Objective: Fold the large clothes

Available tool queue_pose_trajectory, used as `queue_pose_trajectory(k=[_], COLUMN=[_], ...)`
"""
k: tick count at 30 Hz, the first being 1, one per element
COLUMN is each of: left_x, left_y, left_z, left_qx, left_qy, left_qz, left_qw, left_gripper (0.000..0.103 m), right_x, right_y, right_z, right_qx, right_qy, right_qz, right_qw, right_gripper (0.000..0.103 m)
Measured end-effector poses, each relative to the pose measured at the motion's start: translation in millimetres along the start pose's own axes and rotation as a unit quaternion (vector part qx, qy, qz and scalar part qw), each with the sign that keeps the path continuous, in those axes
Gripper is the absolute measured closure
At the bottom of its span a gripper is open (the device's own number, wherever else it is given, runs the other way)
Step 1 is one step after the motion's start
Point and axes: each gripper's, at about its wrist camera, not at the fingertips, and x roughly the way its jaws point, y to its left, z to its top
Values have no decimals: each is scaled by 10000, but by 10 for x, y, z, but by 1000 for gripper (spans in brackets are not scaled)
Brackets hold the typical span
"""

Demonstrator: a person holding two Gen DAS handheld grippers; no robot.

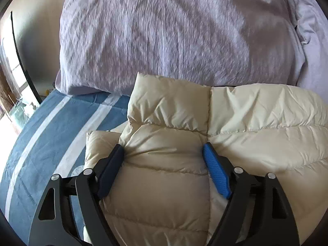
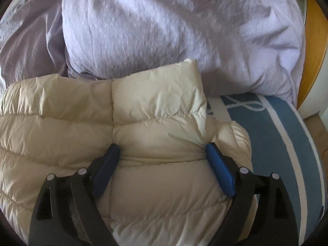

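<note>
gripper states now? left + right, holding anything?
Left gripper: open, jaws wide apart, straddling the cream puffer jacket, not clamped.
Right gripper: open, likewise straddling the jacket, not clamped.

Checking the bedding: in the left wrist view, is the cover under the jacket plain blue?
No, the bed cover beside the jacket is blue with white stripes.

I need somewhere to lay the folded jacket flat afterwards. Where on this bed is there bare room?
Bare blue striped bedcover lies left of the cream puffer jacket, in front of the lilac pillow. A narrower strip lies right of the jacket, toward the wooden frame. Behind the jacket it is crowded with pillows.
</note>
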Motion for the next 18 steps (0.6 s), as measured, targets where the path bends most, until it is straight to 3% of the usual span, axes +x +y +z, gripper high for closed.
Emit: queue_pose_trajectory(k=[6,18], left_x=[162,283], left_y=[33,74], left_z=[1,24], left_qx=[-69,-43], left_qy=[266,427], left_qz=[41,76], left_qw=[9996,9990], left_gripper=[11,5], right_x=[81,112], right_y=[-65,-98], right_z=[-14,14], right_qx=[36,109], right_qy=[136,154], right_qz=[-18,61], right_qw=[9999,9998], right_gripper=[15,12])
